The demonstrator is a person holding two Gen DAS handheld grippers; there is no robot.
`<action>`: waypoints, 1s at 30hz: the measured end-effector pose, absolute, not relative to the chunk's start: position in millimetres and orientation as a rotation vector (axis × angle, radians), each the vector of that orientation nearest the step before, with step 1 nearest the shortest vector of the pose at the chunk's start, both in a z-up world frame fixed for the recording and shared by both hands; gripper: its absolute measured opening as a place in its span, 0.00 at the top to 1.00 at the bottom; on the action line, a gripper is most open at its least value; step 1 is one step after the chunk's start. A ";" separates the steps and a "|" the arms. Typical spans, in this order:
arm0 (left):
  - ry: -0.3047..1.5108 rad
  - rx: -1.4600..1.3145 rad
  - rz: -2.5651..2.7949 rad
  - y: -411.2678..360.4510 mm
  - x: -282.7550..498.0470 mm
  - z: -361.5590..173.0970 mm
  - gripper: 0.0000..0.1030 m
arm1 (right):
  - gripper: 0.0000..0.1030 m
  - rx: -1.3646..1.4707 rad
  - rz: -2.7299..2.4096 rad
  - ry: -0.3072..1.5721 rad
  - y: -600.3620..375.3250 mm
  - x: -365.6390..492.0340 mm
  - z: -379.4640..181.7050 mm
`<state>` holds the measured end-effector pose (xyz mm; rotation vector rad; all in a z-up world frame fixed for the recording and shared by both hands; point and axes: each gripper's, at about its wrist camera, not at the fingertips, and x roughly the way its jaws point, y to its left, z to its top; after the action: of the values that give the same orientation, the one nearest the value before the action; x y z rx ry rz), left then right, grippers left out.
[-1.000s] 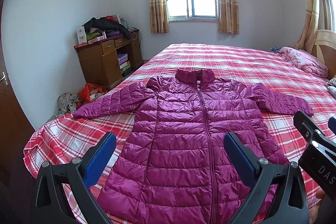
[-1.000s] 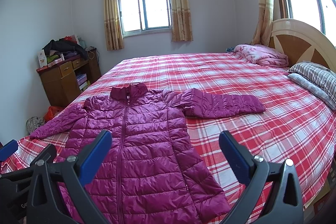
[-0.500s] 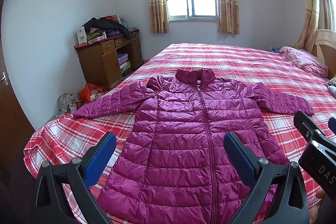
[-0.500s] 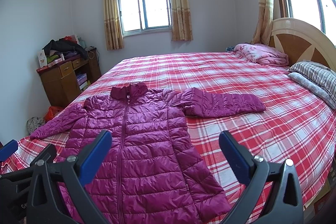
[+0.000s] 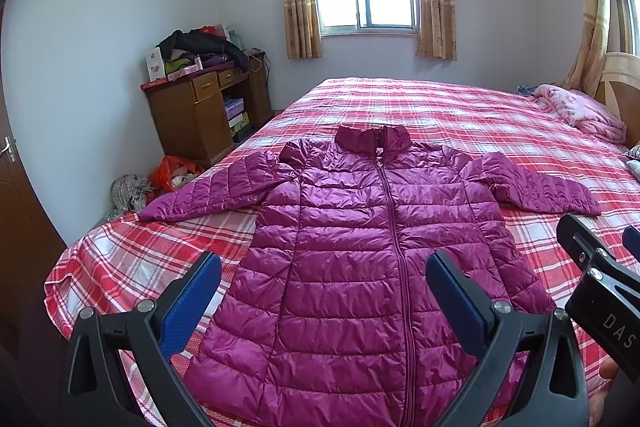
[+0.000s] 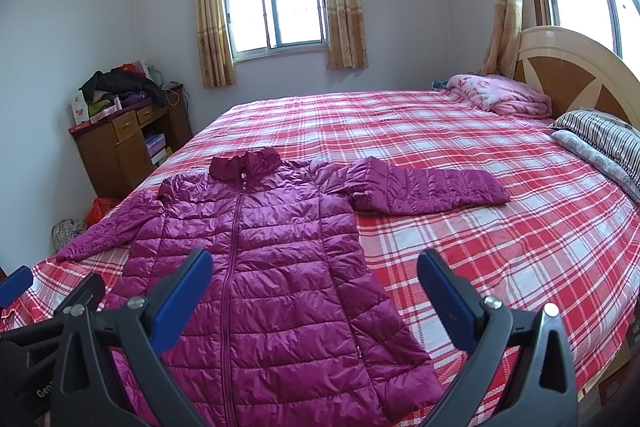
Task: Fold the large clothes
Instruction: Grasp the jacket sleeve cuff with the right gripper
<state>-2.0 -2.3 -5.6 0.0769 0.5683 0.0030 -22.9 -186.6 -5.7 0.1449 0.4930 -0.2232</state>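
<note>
Quilted magenta puffer jacket (image 5: 360,267) lies flat and face up on the red plaid bed (image 5: 460,115), zipped to the stand-up collar, both sleeves spread outward, hem toward the cameras. Left gripper (image 5: 322,291) and right gripper (image 6: 314,283) hang above the hem end with blue-padded fingers spread wide, grasping nothing; the right gripper body, at the right edge of the left wrist view, carries the partial lettering "DAS". Wooden cabinet (image 6: 120,147) beside the bed holds boxes in its open shelf, with clothes (image 5: 200,45) heaped on top.
</note>
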 end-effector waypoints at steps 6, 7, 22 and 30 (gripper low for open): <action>0.607 0.046 -0.034 -1.5 9.2 -19.6 0.01 | 0.00 0.148 -0.222 0.503 -192.9 -17.6 -14.0; 0.616 0.040 -0.049 -1.4 12.3 -23.7 0.01 | 0.00 0.151 -0.218 0.510 -195.3 -15.3 -18.0; 0.710 -0.089 -0.025 54.0 115.2 -71.9 0.01 | 0.00 0.398 -0.428 0.671 -380.4 59.5 -66.4; 0.686 -0.044 0.013 75.1 192.4 -71.1 0.01 | 0.12 0.631 -0.687 0.654 -535.4 89.9 -90.2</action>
<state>192.4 75.1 -71.1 -0.0442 0.6855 0.0129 89.9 -535.4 -90.2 0.6312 0.6545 -0.6873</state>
